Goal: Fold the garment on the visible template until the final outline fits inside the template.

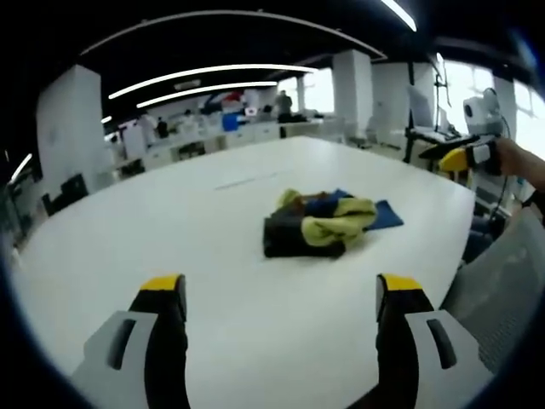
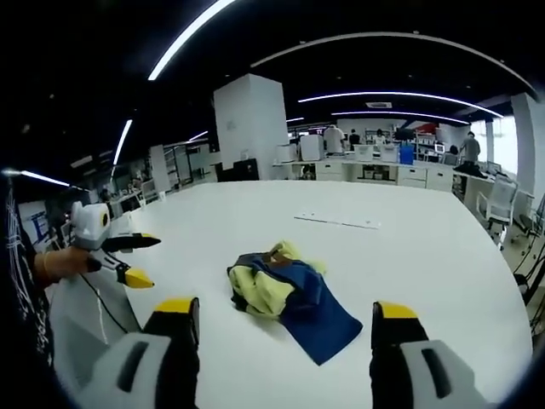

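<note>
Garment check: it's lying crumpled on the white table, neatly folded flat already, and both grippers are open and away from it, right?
Not folded flat: both views show the garment as a crumpled heap on the white table. The left gripper and right gripper are indeed open and away from it.

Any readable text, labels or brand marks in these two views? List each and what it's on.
None readable.
Garment: no print or label legible.
Flat sheets on the white table: any print too small to read.
Blue panel at the far left wall: blurred, unreadable.
Left gripper and right gripper: no markings visible.
</note>
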The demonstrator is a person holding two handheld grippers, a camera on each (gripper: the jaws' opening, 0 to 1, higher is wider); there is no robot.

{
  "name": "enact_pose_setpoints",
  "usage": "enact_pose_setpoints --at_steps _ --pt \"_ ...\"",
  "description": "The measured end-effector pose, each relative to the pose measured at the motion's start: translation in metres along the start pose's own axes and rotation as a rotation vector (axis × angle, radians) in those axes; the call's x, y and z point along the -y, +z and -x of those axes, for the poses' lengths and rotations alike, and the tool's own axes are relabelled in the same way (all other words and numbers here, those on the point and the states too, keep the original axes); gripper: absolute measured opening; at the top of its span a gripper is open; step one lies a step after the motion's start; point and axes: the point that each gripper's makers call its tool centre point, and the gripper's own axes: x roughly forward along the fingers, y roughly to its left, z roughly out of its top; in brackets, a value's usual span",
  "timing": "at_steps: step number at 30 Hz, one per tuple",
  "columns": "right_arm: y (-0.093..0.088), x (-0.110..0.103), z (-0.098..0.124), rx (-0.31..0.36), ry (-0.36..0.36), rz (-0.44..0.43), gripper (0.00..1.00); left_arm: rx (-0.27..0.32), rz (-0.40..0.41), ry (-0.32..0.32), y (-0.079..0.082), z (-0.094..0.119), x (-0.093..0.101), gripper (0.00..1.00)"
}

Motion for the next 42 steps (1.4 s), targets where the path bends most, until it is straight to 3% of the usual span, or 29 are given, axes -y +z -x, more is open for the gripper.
enact_pose_setpoints --at_steps 9,16,27,42 --pt "0.005 0.007 -0.004 -0.008 0.015 0.013 0.76 0.014 0.05 -0.027 0.008 -0.003 -0.004 0.8" --pt "0.011 0.003 -0.008 -0.007 0.066 0.001 0.67 -0.011 0.009 -0.045 0.016 -0.011 -0.002 0.76" --pt "0.014 0.006 -0.016 -0.028 0.098 0.013 0.63 0.012 -0.016 -0.047 0.043 -0.023 -0.003 0.74" --pt "0.014 0.012 -0.041 -0.05 0.145 0.044 0.55 0.029 0.051 -0.048 0.053 -0.045 -0.012 0.67"
